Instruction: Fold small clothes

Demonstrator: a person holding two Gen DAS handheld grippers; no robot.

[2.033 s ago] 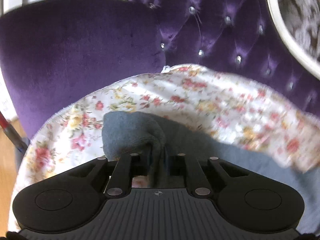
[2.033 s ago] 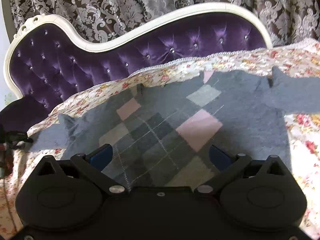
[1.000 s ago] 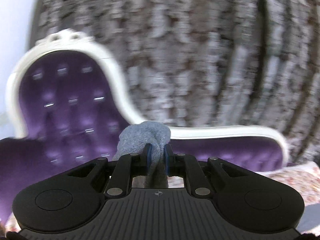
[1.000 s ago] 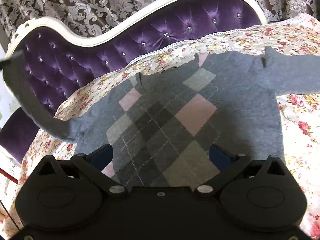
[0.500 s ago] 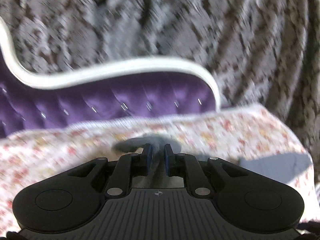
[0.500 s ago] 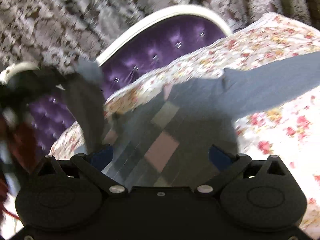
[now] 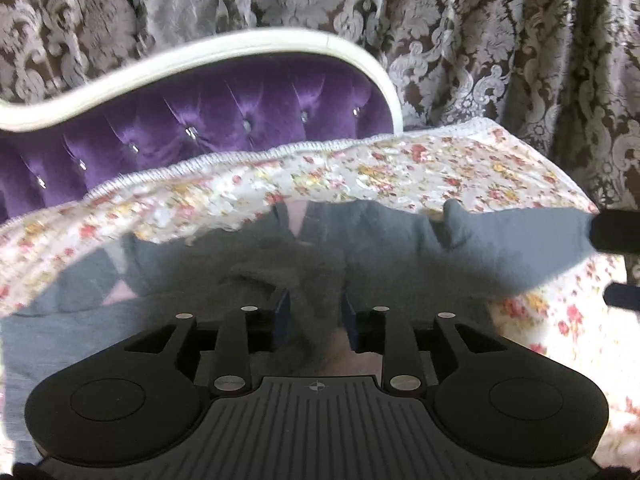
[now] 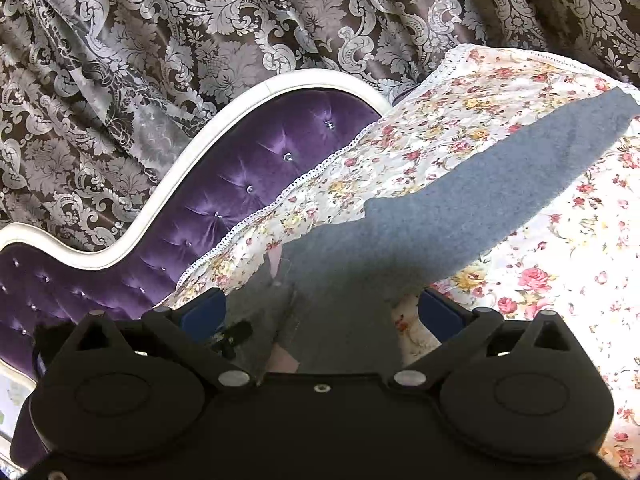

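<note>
A small grey argyle sweater lies on a floral cloth over a purple sofa. Its left sleeve lies folded across the body, bunched between the fingers of my left gripper, whose jaws stand a little apart around it. The right sleeve stretches out to the right. In the right wrist view my right gripper is wide open and empty, low over the sweater's right shoulder, with the right sleeve running away up and right.
The tufted purple sofa back with its white frame rises behind the cloth. A patterned brown curtain hangs behind. The other gripper shows dark at the right edge of the left wrist view.
My left gripper has carried the left sleeve up and over to the right, down onto the sweater body, and its jaws have parted. My right gripper has moved right toward the right sleeve.
</note>
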